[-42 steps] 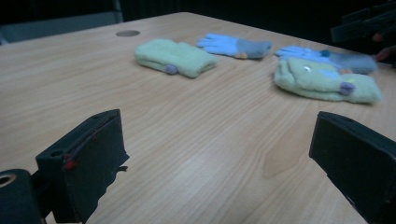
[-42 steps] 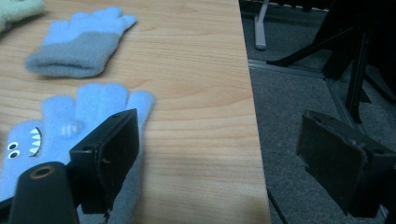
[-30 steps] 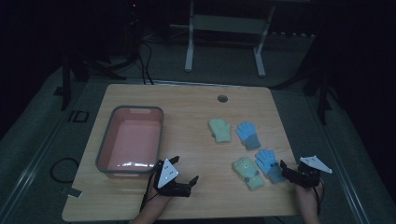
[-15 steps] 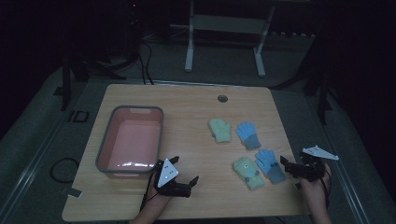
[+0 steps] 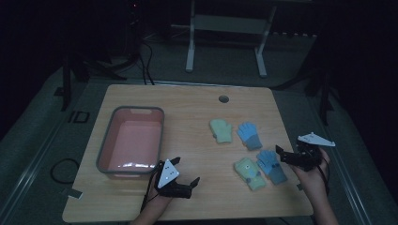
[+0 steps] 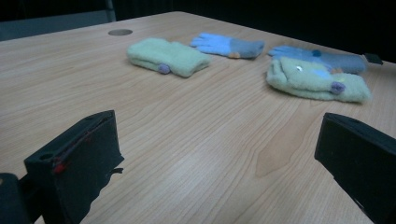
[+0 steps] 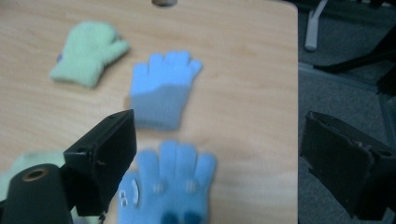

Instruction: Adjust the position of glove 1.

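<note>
1. The wooden table is the biggest thing, and every place below is told from the pink tub.
2. The pink tub sits on the left part of the table. Nothing lies inside it.
3. Four gloves lie to the right of the pink tub, well apart from it.
4. The far green mitten is the glove nearest the tub's far end.
5. The far blue glove lies just past that mitten, farther from the tub.
6. The near green mitten lies closer to the person, off the tub's near end.
7. The near blue glove touches that mitten on the side away from the tub.
8. The right gripper is farthest from the tub, just beside the near blue glove. Its jaws are wide apart and hold nothing.
9. The left gripper is just off the tub's near right corner. Its jaws are wide apart and hold nothing.
</note>
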### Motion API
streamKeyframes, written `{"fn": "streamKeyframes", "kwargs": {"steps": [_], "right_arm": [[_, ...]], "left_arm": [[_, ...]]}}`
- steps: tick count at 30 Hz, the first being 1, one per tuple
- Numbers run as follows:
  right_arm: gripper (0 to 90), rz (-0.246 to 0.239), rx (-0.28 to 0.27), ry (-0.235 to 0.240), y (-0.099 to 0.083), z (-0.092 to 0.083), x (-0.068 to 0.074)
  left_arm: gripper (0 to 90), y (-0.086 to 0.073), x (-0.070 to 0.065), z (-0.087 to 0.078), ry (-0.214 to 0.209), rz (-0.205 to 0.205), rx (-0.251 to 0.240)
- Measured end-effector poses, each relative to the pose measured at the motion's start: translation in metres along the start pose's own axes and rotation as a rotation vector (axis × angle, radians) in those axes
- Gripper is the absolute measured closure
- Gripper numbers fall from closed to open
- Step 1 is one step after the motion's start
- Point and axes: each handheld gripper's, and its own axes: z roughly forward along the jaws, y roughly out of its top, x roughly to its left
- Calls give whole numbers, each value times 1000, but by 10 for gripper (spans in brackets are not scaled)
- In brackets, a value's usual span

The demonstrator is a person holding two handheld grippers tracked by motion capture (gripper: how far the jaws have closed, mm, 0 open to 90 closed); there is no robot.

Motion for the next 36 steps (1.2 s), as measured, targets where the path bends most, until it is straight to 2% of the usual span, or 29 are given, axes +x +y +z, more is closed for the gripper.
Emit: {"fn": "streamKeyframes", "kwargs": {"steps": [3, 5, 6, 8, 9, 14, 21, 22, 26, 28, 33, 36], "right_arm": [[110, -11, -8, 3, 9, 1, 2], [110, -25, -19, 16, 23, 3, 6], [110, -25, -19, 16, 23, 3, 6], [111, -47, -20, 41, 35, 6, 11], [111, -47, -20, 41, 35, 6, 11], [134, -82, -17, 68, 55, 17, 22], [144, -120, -6, 119, 69, 33, 37], [160, -128, -1, 142, 74, 38, 43], [186, -148, 8, 177, 80, 45, 52], [205, -183, 17, 197, 86, 54, 62], [228, -194, 19, 218, 93, 67, 72], [235, -191, 35, 257, 96, 80, 80]], "left_arm": [[4, 0, 0, 0, -1, 1, 0], [4, 0, 0, 0, -6, 0, 3], [4, 0, 0, 0, -6, 0, 3], [4, 0, -1, 0, -5, 4, 6], [4, 0, -1, 0, -5, 4, 6], [4, 0, 0, 0, -6, 2, 5], [4, 0, 0, 0, -7, 4, 6], [4, 0, 0, 0, -8, 6, 6], [5, 0, 0, 0, -10, 6, 6], [4, 0, 0, 0, -12, 4, 5], [5, 0, 0, 0, -14, 2, 4], [5, 0, 1, 0, -16, 0, 5]]}}
